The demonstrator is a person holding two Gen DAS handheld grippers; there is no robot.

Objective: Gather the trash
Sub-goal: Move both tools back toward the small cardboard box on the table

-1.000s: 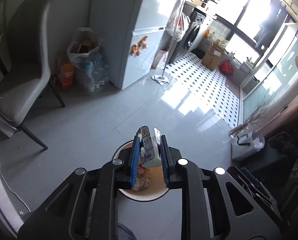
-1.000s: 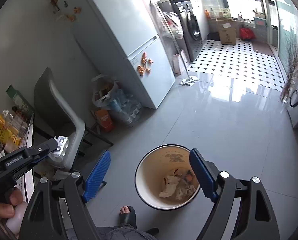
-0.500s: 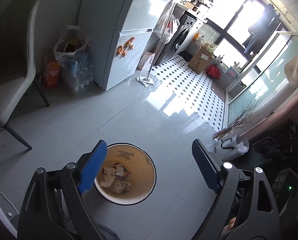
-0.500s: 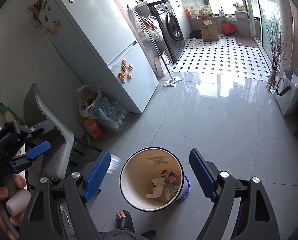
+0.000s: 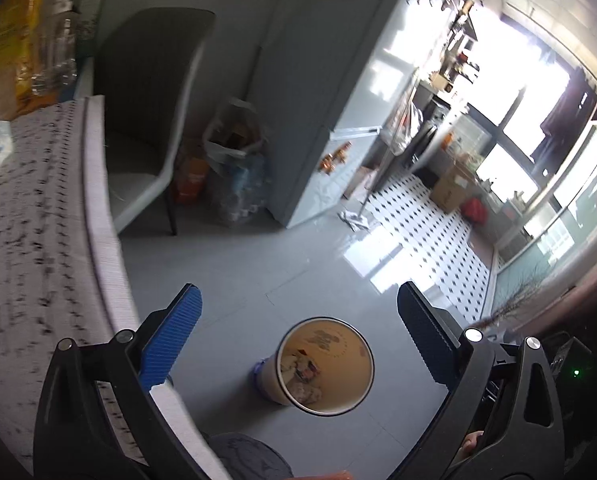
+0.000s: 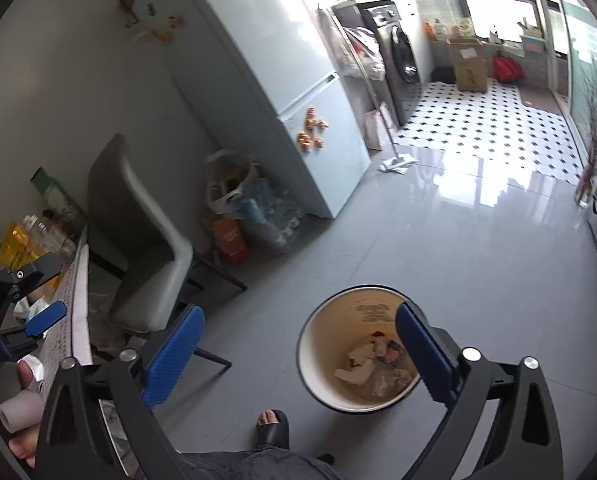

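My left gripper (image 5: 298,322): jaws opening, wide, nothing between. Right gripper (image 6: 298,332): opening too, empty. Trash bin (image 5: 325,366) on the floor below both, crumpled trash (image 6: 372,366) inside. Table edge (image 5: 98,208) at left; chair (image 6: 150,248) beyond.

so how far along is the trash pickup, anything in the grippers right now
Done: crumpled paper and wrappers already lie in the bin on the floor. In hand: nothing. The left gripper and right gripper are both opening with nothing between the pads. Left: something white and crumpled sits on the patterned table by the left gripper; whether it is trash I cannot tell.
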